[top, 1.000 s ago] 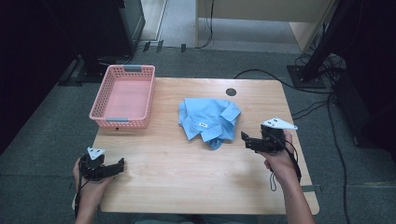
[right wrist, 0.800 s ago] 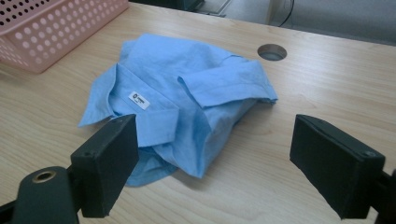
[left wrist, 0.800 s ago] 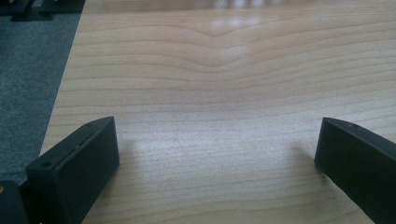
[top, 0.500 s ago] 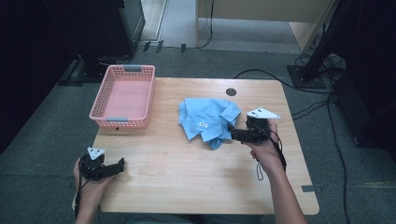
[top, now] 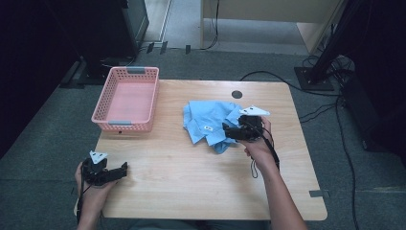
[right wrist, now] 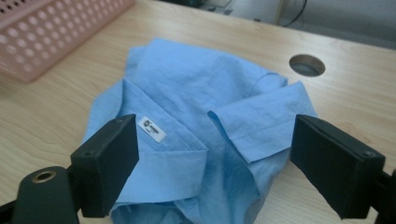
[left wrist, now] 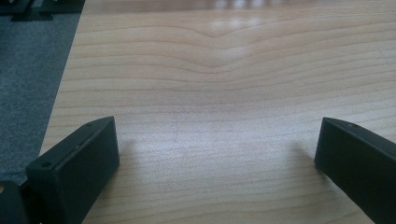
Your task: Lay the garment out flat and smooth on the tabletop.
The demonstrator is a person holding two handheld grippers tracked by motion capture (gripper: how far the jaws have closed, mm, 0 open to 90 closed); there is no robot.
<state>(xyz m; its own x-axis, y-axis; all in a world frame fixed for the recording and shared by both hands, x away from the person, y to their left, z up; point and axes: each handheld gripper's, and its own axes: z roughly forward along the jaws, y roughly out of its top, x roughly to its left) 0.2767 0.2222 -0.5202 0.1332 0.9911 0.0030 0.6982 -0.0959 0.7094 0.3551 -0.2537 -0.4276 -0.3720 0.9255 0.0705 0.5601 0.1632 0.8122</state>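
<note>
step: reach for shirt (top: 210,125) | shirt: crumpled, table (top: 191,191) centre, right of basket (top: 127,98) | right gripper (right wrist: 212,163): spread over near edge, not touching | left gripper (top: 112,173): spread, idle near-left | tip: lower onto the collar fold, pinch one layer only

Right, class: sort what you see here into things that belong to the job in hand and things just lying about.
In the job:
blue shirt
right gripper, open over it

Lying about:
pink basket
left gripper, open
table
</note>
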